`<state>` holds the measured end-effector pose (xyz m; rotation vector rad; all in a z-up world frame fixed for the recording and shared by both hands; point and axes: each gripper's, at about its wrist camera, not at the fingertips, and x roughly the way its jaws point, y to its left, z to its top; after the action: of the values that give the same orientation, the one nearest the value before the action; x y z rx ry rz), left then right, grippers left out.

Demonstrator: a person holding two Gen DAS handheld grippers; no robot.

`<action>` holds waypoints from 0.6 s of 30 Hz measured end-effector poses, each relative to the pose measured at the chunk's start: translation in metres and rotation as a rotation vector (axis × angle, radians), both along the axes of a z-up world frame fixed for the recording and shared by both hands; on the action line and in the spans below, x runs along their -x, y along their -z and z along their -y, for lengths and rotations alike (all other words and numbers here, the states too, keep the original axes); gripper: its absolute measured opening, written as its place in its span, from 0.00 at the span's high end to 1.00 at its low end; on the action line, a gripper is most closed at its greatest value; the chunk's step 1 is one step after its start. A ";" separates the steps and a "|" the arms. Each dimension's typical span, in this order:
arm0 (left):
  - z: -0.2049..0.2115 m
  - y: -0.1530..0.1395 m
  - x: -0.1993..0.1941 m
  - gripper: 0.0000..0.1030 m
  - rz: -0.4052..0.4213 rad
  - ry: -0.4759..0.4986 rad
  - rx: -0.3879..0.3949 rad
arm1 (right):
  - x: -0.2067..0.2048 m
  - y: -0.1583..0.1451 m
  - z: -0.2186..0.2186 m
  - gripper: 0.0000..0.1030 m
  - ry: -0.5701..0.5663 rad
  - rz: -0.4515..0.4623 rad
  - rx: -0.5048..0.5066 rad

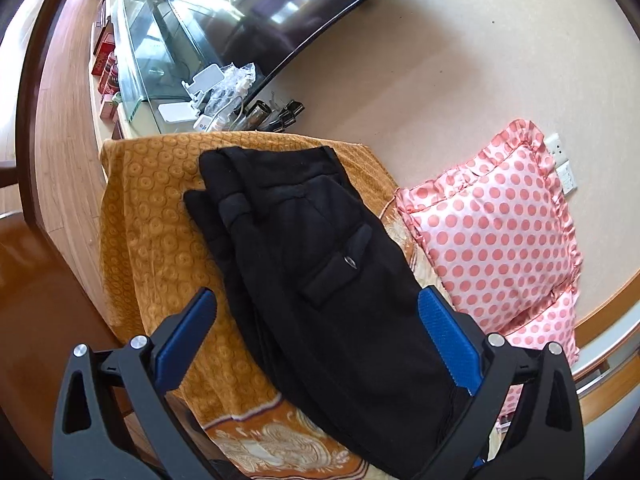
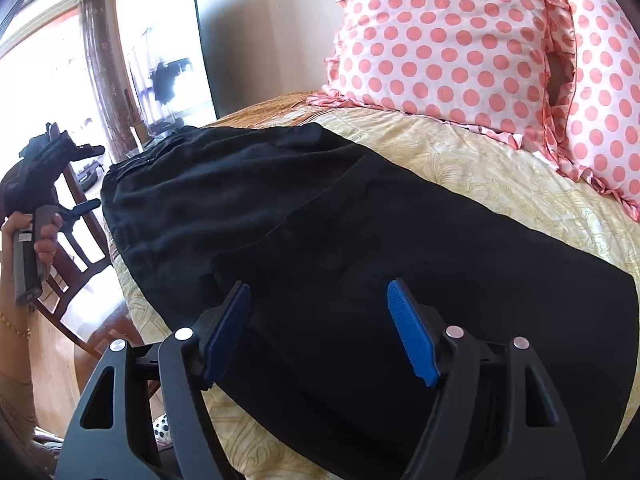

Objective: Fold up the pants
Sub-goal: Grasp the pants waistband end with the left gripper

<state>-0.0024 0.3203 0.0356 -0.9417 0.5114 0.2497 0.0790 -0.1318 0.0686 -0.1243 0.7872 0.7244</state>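
Black pants run lengthwise away from my released right gripper; left gripper spread too.

Black pants on yellow bedspread, right gripper fingers spread above them, polka-dot pillows behind
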 end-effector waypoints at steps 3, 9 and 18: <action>-0.005 0.000 -0.010 0.06 -0.027 0.009 -0.007 | 0.003 0.000 0.001 0.29 -0.007 0.009 0.003; -0.017 0.007 -0.023 0.12 -0.011 0.042 0.084 | 0.005 0.002 0.000 0.27 -0.009 0.010 0.000; -0.049 0.030 -0.020 0.34 0.122 -0.001 0.314 | 0.005 0.004 0.000 0.27 -0.013 0.015 -0.001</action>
<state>0.0179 0.3694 0.0054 -1.2546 0.4450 0.1125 0.0739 -0.1321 0.0650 -0.1340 0.7723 0.7354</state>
